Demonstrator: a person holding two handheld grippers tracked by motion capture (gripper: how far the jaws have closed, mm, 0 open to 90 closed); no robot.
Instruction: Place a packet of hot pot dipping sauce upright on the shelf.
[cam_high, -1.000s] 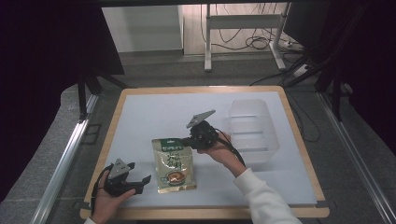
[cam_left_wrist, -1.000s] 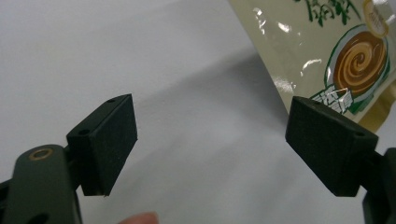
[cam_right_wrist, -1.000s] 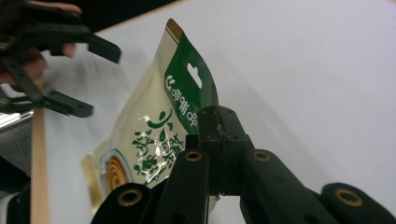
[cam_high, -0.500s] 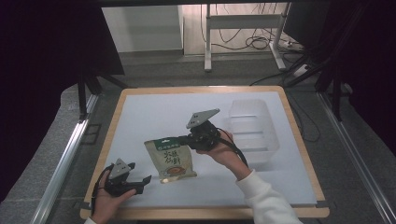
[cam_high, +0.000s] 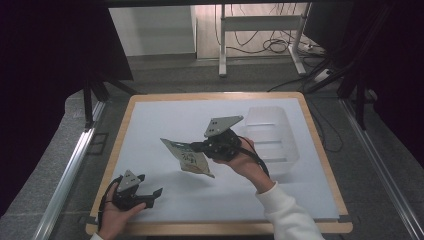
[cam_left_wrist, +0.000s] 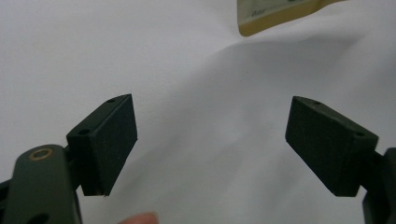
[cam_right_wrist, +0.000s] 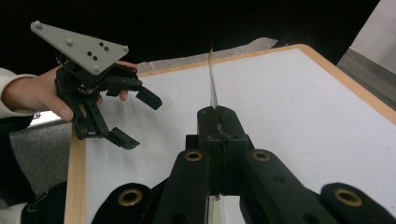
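Pouch (cam_high: 189, 156) hangs clear of our bench (cam_high: 150, 120), pinched edge-on by the right gripper (cam_high: 200, 147), presumably bound for the clear bin (cam_high: 272, 137). We rest the left gripper (cam_high: 150, 195), jaws wide and empty, aside.

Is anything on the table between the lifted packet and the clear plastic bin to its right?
Nothing visible. The right gripper is shut on the packet, held above the white table. The stretch toward the clear bin is bare; the left gripper sits open at the near-left edge.

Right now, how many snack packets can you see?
1. The snack packet hangs above the middle of the white table, pinched in the right gripper. None other shows; the clear bin looks empty.
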